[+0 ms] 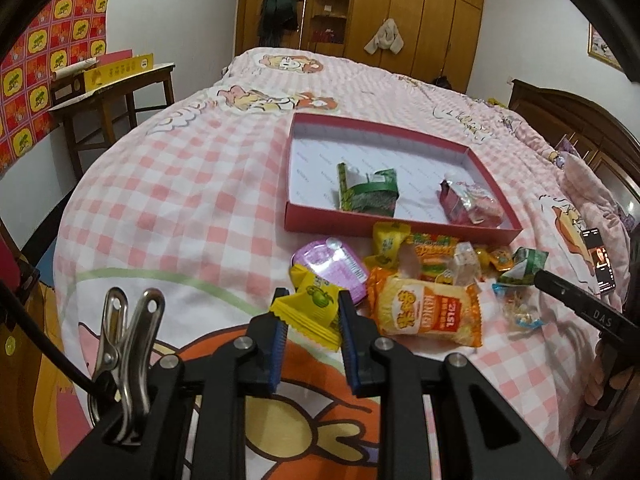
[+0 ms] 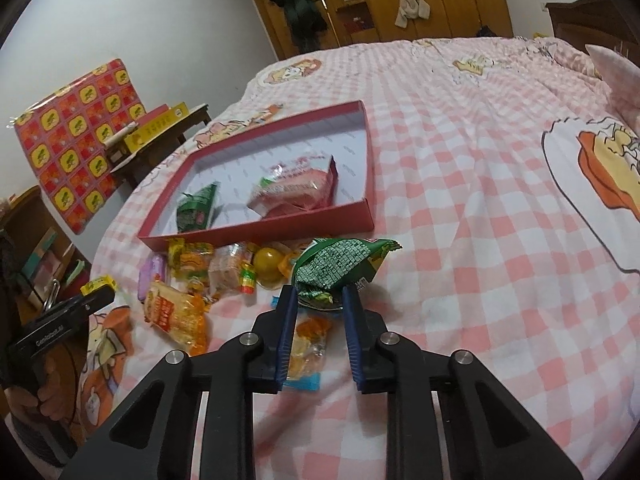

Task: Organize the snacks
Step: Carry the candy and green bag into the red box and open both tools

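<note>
Two grippers are closed on packets. The left gripper [image 1: 310,316] is clamped on a yellow candy packet [image 1: 314,306] by its crimped edge; the right gripper [image 2: 320,300] is pinched on the lower corner of a green snack bag [image 2: 340,264]. Both packets are held just above the loose pile of snacks [image 1: 424,276] on the checked bedspread [image 1: 180,184]. Beyond the pile lies the red box [image 1: 400,226], with a green packet [image 1: 370,196] and a pink packet [image 1: 472,204] already inside.

Risks noted: slick foil may slide from such shallow grips; the green bag, held by one corner, may swing and snag the box's near wall; neighbouring snacks may be dragged or knocked off the soft, sloping bedding.
</note>
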Available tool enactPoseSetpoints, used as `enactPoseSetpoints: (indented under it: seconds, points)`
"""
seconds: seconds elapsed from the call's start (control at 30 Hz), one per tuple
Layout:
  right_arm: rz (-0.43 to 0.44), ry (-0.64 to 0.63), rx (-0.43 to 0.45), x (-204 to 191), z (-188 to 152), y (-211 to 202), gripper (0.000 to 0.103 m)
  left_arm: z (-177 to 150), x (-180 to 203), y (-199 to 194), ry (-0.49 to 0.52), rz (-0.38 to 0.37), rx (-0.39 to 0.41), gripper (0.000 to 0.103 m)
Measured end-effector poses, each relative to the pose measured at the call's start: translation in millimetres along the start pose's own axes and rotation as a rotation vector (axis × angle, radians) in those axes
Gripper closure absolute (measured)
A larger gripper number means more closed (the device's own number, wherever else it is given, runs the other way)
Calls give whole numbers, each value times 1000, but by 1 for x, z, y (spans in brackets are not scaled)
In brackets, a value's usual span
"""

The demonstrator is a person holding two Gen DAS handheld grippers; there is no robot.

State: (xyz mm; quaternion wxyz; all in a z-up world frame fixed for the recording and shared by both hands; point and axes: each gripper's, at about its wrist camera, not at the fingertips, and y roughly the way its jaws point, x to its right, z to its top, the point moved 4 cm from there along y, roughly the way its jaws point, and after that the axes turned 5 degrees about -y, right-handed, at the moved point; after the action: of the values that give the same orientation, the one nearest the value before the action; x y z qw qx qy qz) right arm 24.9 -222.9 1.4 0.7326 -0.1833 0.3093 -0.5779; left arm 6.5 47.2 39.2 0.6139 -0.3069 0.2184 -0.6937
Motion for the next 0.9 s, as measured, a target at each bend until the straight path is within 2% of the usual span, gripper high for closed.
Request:
enactPoseSetpoints:
  seconds: [0.07, 0.13, 0.37, 0.5, 0.57, 0.7, 0.77, 0.83, 0.9]
  points:
    - [3, -2, 12, -1, 2, -3, 80, 1, 2, -1, 4, -2, 4, 78]
    - [5, -2, 21, -2, 2, -5, 86, 1, 4, -2, 5, -5, 5, 78]
    - [1, -2, 29, -1, 2, -4, 92, 2, 5, -1, 2, -7, 1, 78]
    - [0, -15, 66, -3, 7, -11, 99, 3, 6, -1, 1, -9, 0, 78]
    - [-6, -28, 83, -5, 9, -14, 99, 4, 6, 0, 0, -11, 2, 78]
    - [-1, -17, 54, -1, 8, -10, 99, 3, 7, 3, 3, -15, -5, 78]
    - [-1, 2, 47, 3, 7, -9, 95, 3, 6, 4, 0, -17, -10, 78]
    - [-10, 0, 30, 5, 7, -7, 82, 3, 5, 6, -4, -17, -14, 78]
    - [-40, -18, 5, 7, 5, -5, 76, 3, 4, 7, -9, -17, -17, 78]
